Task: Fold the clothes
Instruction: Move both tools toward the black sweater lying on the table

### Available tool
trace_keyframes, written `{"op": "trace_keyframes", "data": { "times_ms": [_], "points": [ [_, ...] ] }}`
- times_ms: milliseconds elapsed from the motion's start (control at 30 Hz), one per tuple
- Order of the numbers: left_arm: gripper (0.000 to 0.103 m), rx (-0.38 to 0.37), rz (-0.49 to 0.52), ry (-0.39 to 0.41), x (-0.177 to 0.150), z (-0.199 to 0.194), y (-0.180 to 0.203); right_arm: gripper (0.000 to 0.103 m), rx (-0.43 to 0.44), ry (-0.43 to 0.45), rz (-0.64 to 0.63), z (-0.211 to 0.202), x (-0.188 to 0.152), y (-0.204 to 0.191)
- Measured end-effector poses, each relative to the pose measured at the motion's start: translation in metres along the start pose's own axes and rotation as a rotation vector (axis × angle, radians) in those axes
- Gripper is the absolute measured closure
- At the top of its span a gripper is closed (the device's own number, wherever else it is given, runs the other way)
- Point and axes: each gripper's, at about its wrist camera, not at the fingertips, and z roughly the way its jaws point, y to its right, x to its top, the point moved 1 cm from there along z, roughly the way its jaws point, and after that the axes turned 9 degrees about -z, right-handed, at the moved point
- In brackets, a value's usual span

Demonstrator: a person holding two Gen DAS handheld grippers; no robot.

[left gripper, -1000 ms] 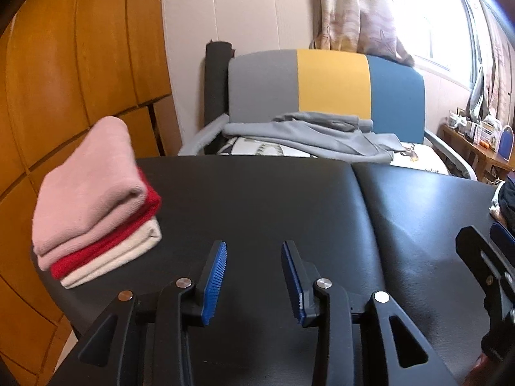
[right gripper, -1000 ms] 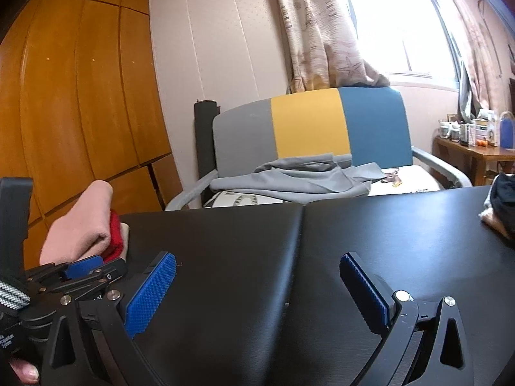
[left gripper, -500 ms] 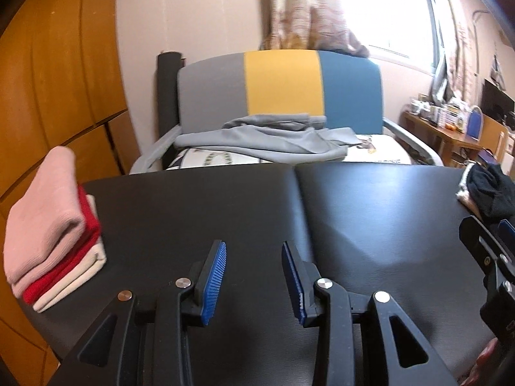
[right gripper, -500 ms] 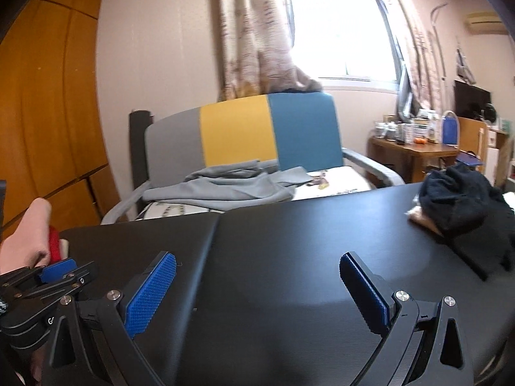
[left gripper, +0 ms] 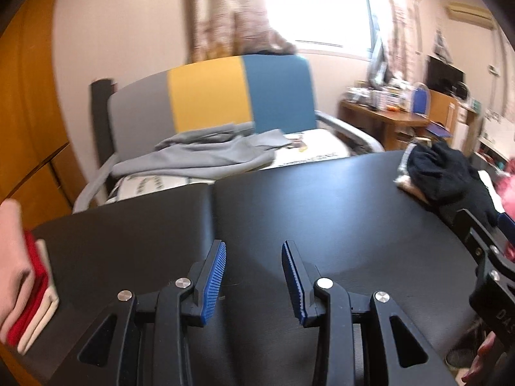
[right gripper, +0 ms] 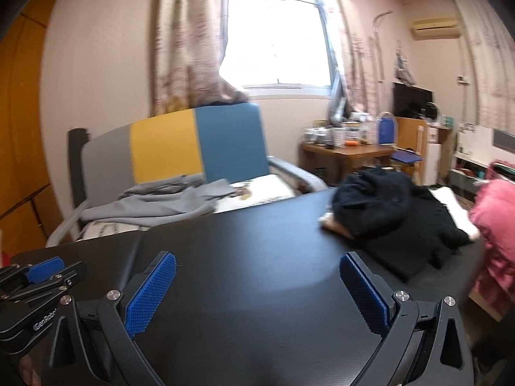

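A crumpled black garment [right gripper: 396, 209] lies in a heap at the right end of the black table [right gripper: 257, 257], and the left wrist view has the same black garment [left gripper: 447, 177] at its right. A folded stack [left gripper: 22, 276] of pink, red and cream clothes sits at the table's left edge. My left gripper [left gripper: 253, 265] hovers over the bare middle of the table [left gripper: 322, 212], jaws partly apart with nothing between them. My right gripper [right gripper: 257, 276] stands wide open and empty, with the black garment ahead of it to the right.
Behind the table stands a grey, yellow and blue chair [left gripper: 225, 96] with a grey garment [left gripper: 199, 157] draped on its seat. A pink garment [right gripper: 495, 218] hangs at the far right. A wooden desk [right gripper: 347, 154] with clutter stands by the window.
Both views have swung to the right. The folded stack slid to the left edge of the left wrist view, and the black garment came into view on the right. Both grippers kept their openings.
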Motion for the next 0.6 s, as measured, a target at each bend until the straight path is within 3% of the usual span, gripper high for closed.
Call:
{"op": "trace_keyframes", "data": {
  "times_ms": [67, 233, 400, 467, 600],
  "points": [
    [0.066, -0.072, 0.039, -0.021, 0.01, 0.003, -0.001, 0.0, -0.036, -0.006, 0.016, 0.002, -0.002, 0.016],
    [0.066, -0.227, 0.145, -0.031, -0.019, 0.01, -0.03, 0.0, -0.111, -0.026, 0.052, 0.009, -0.004, 0.054],
    [0.066, -0.299, 0.24, -0.055, -0.018, -0.001, 0.016, 0.0, -0.203, -0.058, 0.096, 0.013, -0.015, 0.103],
    [0.066, -0.341, 0.275, -0.072, -0.022, 0.002, 0.009, 0.0, -0.238, -0.072, 0.117, 0.014, -0.02, 0.122],
    [0.066, -0.399, 0.334, -0.122, -0.025, 0.006, 0.033, 0.0, -0.294, -0.103, 0.151, 0.016, -0.031, 0.155]
  ]
}}
